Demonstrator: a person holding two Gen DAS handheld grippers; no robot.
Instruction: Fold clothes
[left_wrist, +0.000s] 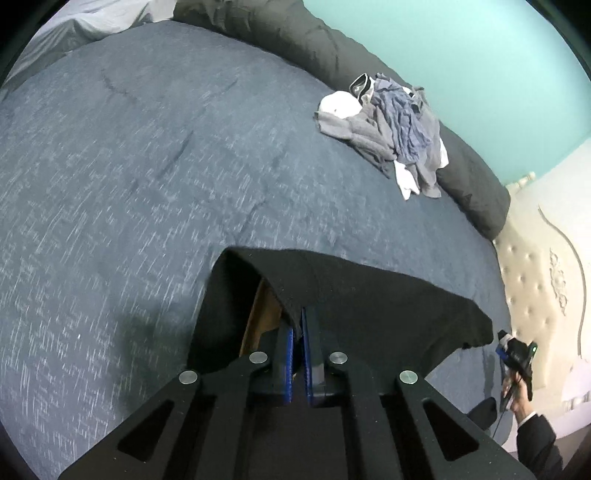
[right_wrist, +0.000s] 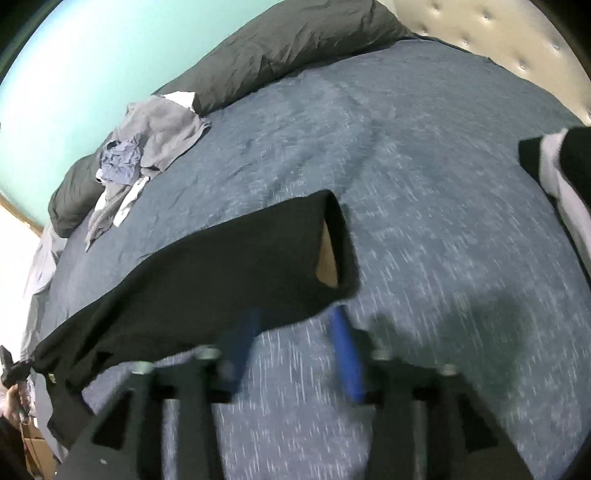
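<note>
the left gripper (left_wrist: 298, 328) had its blue fingers (left_wrist: 286, 343) pinched together on an edge of the black garment (left_wrist: 369, 306), which hung stretched above the blue bed cover (left_wrist: 129, 166). the right gripper (right_wrist: 291, 343) was blurred, its fingers (right_wrist: 345, 350) spread apart just beside the garment's near edge, gripping nothing. a pile of grey and white clothes (left_wrist: 391, 129) lay against the dark pillows (left_wrist: 303, 40).

Black garment (left_wrist: 369, 306) stretched flat above bedspread
</note>
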